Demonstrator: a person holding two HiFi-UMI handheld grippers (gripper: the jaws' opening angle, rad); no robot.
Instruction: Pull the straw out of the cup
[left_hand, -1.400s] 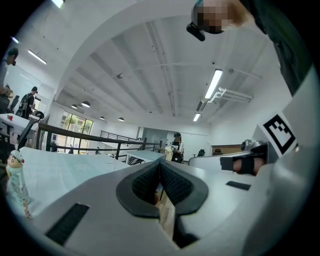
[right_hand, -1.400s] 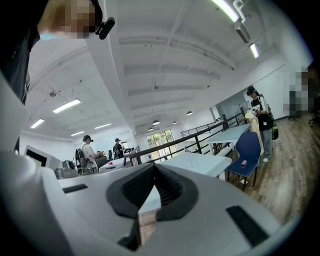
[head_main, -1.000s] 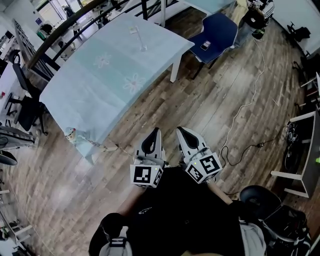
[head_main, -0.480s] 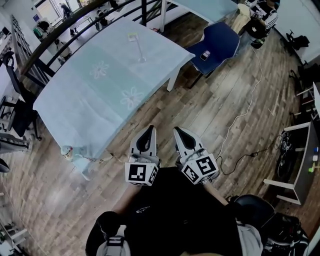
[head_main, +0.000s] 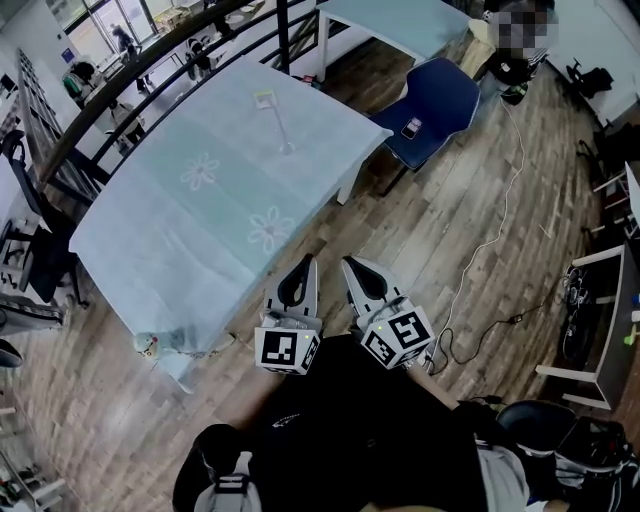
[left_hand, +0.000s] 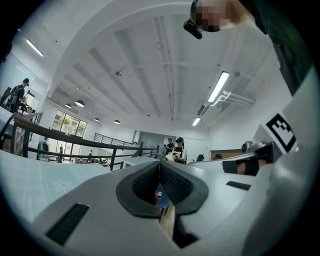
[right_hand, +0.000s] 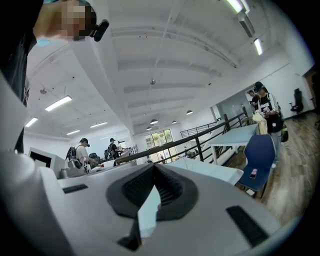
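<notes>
- My left claw (head_main: 306, 262) and right claw (head_main: 349, 264) are both clenched and empty.
- The cup (head_main: 287, 148) and straw (head_main: 273, 118) stand on the table (head_main: 180, 220), well away from me.
- I'd step closer, steady the cup, then pinch the straw.

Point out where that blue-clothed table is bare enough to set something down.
Nearly all of the table is bare: the whole near half around the two flower prints. Only the cup and straw stand near its far right corner, toward the blue chair.

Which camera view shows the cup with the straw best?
The head view: the cup stands on the light blue table, straw rising from it, small but unblocked. Neither gripper view shows it.
</notes>
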